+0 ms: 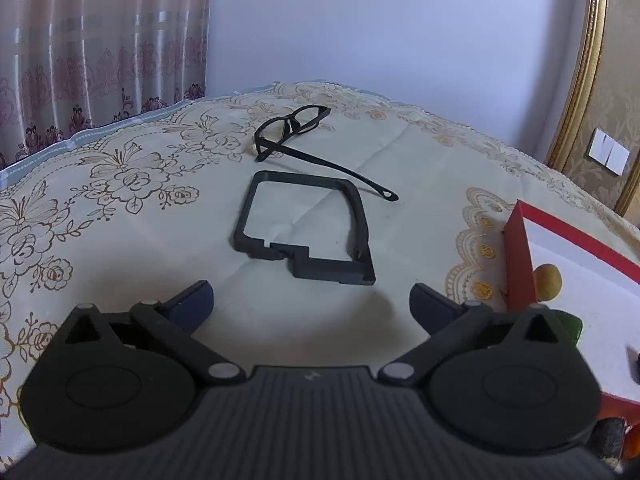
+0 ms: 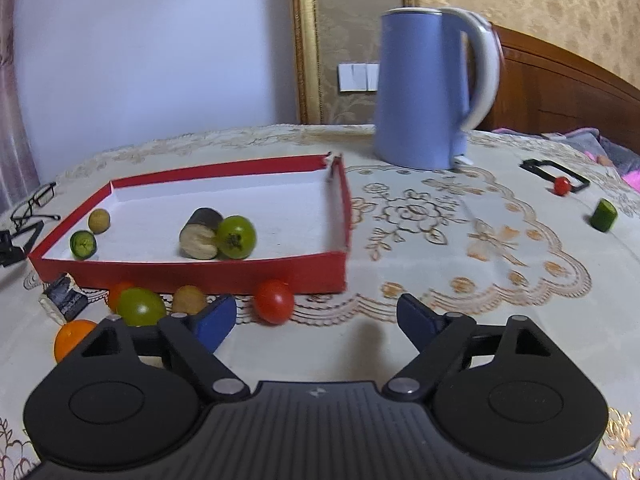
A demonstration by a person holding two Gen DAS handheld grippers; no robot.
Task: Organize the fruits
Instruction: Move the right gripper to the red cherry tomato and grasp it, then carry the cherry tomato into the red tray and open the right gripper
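A shallow red cardboard tray with a white floor (image 2: 192,271) is seen on the floral-clothed table (image 2: 460,272), holding four fruit pieces, among them a green tomato (image 2: 237,237). More fruit, including a red tomato (image 2: 274,301), is lined up against its near wall. The left hand-held gripper (image 1: 311,299) is spread wide and the right hand-held gripper (image 2: 316,314) is held apart, each with nothing between its fingers.

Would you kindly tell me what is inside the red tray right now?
Inside the red tray lie a tan ball, a dark green piece, a dark cylinder and a green tomato. The near wall hides the floor strip behind it.
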